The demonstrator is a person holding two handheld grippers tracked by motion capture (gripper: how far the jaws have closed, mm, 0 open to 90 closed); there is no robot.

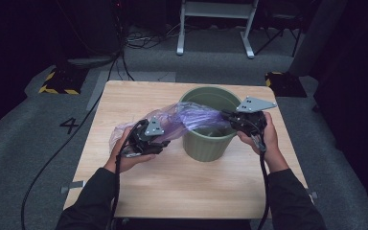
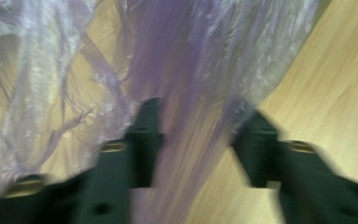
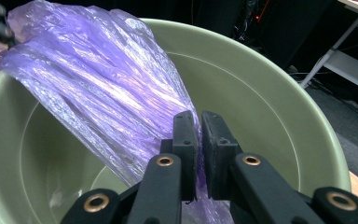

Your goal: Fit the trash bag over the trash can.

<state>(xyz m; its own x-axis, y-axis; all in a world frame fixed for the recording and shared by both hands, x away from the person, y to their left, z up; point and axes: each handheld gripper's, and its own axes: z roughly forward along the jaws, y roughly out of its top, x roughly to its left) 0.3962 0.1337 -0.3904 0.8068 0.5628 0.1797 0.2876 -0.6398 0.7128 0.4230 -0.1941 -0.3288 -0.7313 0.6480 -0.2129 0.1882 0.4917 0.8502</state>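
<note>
A thin purple plastic bag (image 1: 191,117) stretches across the table from my left gripper (image 1: 165,140) to the rim of a green bin (image 1: 206,143). My right gripper (image 1: 226,116) is over the bin's opening, and in the right gripper view it (image 3: 199,126) is shut on a bunched fold of the bag (image 3: 98,84) above the bin's inside wall (image 3: 261,102). The left gripper (image 2: 198,126) is open in its own blurred view. The bag (image 2: 182,60) hangs between its spread jaws and drapes over them, above the wooden tabletop.
The wooden table (image 1: 172,191) has bare surface in front of the bin. Grey carpet surrounds it, with a "4" marking (image 1: 69,124), yellow-and-black striped blocks (image 1: 60,81), floor cables and a white frame (image 1: 215,28) at the back.
</note>
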